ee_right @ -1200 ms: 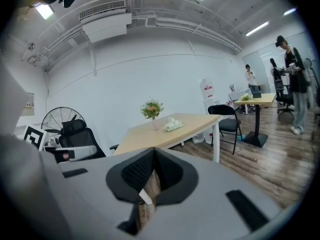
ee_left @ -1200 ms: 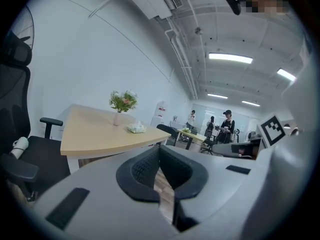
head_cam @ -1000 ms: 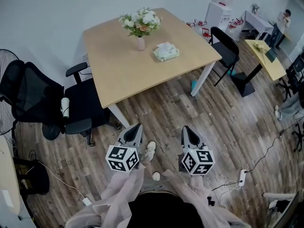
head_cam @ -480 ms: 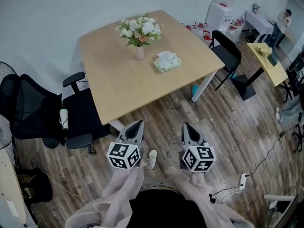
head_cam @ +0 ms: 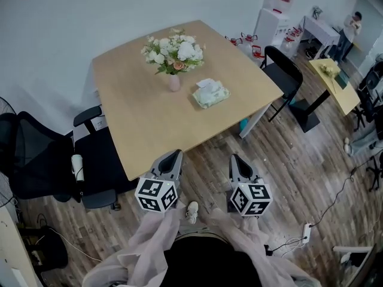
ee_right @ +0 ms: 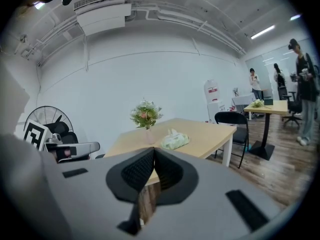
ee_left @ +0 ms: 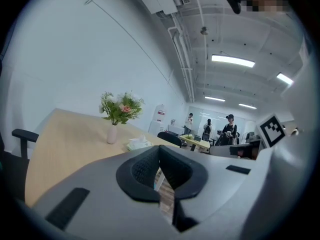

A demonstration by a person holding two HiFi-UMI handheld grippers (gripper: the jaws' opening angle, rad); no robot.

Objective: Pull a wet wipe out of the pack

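The pale green wet wipe pack lies on the wooden table, right of a vase of flowers, with a white wipe sticking out of its top. Both grippers hang over the floor just short of the table's near edge, far from the pack. My left gripper is shut and empty. My right gripper is shut and empty too. In the left gripper view the pack sits past the closed gripper. In the right gripper view the pack lies ahead of the closed gripper.
A black office chair stands left of the table, and a black chair stands at its right corner. Further right are a second table and a standing person. A power strip and cables lie on the wooden floor.
Both grippers have advanced toward the table with their jaws still closed. The table's near edge and the pack now sit closer and lower in the head view.
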